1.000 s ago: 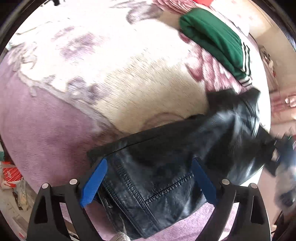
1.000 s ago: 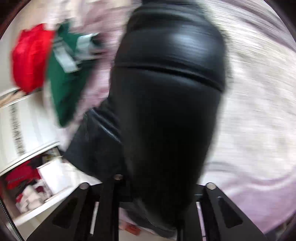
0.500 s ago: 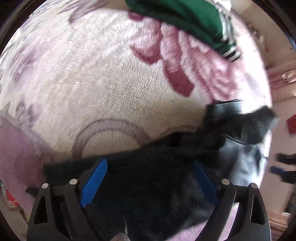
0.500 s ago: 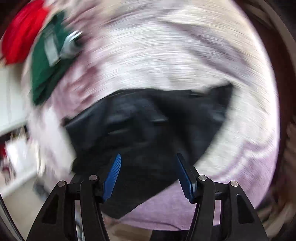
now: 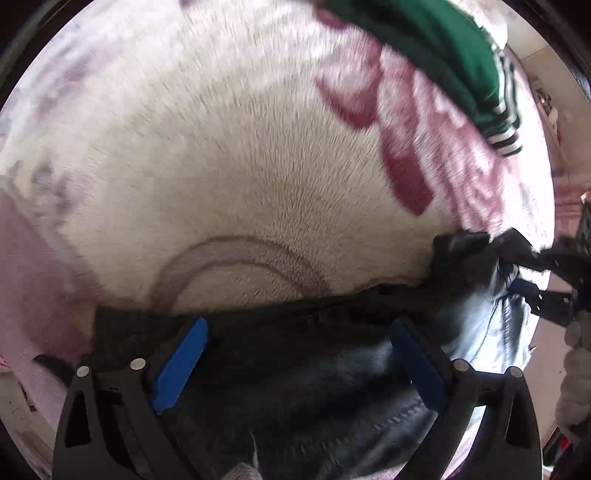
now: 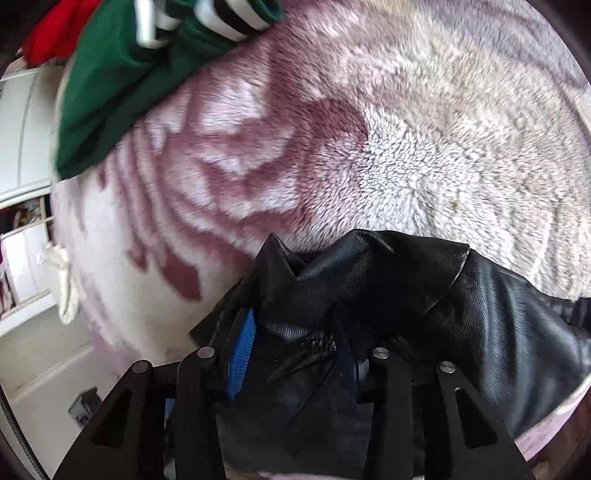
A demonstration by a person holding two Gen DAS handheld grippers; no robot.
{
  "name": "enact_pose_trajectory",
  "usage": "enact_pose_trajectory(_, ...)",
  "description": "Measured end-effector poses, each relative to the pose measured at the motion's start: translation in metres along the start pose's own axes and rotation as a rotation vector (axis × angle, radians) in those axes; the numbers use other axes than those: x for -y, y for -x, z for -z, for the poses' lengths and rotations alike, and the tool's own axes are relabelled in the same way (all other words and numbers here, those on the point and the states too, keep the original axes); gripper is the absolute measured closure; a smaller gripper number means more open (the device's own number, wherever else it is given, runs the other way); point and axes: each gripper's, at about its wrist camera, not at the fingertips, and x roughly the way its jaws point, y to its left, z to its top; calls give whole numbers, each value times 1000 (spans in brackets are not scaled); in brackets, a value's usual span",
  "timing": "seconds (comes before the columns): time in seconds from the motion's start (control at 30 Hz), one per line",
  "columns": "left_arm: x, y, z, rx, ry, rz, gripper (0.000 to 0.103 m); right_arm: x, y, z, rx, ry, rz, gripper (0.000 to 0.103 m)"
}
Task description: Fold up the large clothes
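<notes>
Black leather jacket (image 5: 303, 387) lies spread on a fluffy cream blanket with purple and maroon flower patterns (image 5: 229, 155), which covers what looks like a bed. In the left wrist view the left gripper (image 5: 299, 365) hovers right over the jacket with its blue-padded jaws spread wide, holding nothing; stitched seams of the leather show between them. At the right edge of that view the right gripper (image 5: 550, 291) meets the jacket's far end. The right wrist view shows the right gripper (image 6: 295, 350) with its jaws clenched on a bunched, creased fold of the jacket (image 6: 369, 288) near its collar. A folded green garment with black-and-white striped trim (image 6: 122, 85) rests on the blanket, well apart from the jacket, with a red garment (image 6: 55, 33) just beside it.
</notes>
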Motion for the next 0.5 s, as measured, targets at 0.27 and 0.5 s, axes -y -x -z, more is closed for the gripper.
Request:
enact_pose_trajectory(0.27,83,7,25,-65,-122,149,1,67,104,91,72,53,56,56)
enact_pose_trajectory(0.5,110,-66,33,-115,-257,-82,0,176,92,122,67,-109,48,34)
